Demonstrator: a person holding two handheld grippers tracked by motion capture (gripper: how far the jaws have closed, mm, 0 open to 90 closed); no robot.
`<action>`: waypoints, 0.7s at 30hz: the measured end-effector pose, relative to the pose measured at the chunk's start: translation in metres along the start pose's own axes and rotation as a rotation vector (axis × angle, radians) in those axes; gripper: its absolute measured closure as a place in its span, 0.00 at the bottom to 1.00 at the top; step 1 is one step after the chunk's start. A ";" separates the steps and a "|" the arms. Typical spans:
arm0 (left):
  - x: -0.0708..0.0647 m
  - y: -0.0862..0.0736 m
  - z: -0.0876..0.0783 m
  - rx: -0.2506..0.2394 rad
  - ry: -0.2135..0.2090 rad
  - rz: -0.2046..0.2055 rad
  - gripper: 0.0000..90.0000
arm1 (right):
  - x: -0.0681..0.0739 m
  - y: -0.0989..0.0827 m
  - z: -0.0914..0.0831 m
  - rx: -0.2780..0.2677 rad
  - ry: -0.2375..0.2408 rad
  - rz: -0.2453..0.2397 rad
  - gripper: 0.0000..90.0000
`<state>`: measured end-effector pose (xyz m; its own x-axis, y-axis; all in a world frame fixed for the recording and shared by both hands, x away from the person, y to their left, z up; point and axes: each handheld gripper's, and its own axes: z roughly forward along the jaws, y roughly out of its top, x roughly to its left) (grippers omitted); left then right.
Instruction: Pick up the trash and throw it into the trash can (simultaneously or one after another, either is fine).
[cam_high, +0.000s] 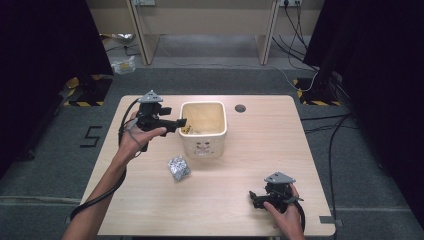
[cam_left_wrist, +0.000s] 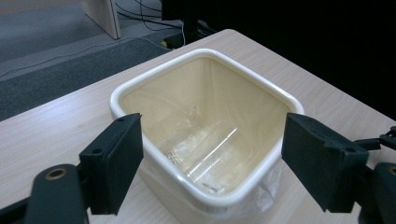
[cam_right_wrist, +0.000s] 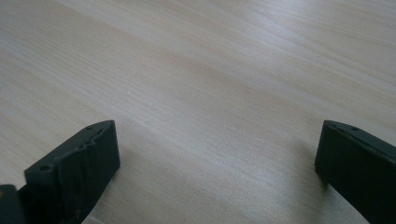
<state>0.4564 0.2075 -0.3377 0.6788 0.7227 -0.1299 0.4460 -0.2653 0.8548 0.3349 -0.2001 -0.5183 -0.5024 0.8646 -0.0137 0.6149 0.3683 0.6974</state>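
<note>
A cream square bin (cam_high: 202, 127) with a clear liner stands on the wooden table (cam_high: 250, 150). My left gripper (cam_high: 181, 121) is held at the bin's left rim, jaws pointing over it. From the left gripper view I look down into the bin (cam_left_wrist: 205, 135), where something clear and crinkled lies on the bottom; the left gripper (cam_left_wrist: 212, 154) is open with nothing between its jaws. A crumpled silver foil ball (cam_high: 178, 167) lies on the table in front of the bin. My right gripper (cam_high: 252, 197) rests low at the table's front right, open over bare wood (cam_right_wrist: 210, 84).
A small dark round hole (cam_high: 240, 108) sits in the table behind the bin. Black curtains flank both sides. Cables (cam_high: 320, 120) run over the grey floor to the right, and desk legs (cam_high: 142, 35) stand beyond the table.
</note>
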 end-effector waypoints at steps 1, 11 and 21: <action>0.000 -0.003 -0.004 -0.005 0.001 -0.001 0.22 | 0.000 0.000 0.000 0.000 0.000 0.000 0.00; -0.002 -0.031 -0.027 -0.027 -0.003 -0.001 0.22 | 0.000 0.000 0.000 0.002 0.000 0.001 0.00; 0.001 -0.069 -0.028 -0.022 0.027 -0.021 0.22 | 0.000 0.000 0.000 0.002 0.000 0.001 0.00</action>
<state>0.4095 0.2443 -0.3829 0.6530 0.7453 -0.1348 0.4470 -0.2355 0.8630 0.3348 -0.2000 -0.5182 -0.5018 0.8649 -0.0129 0.6166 0.3681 0.6959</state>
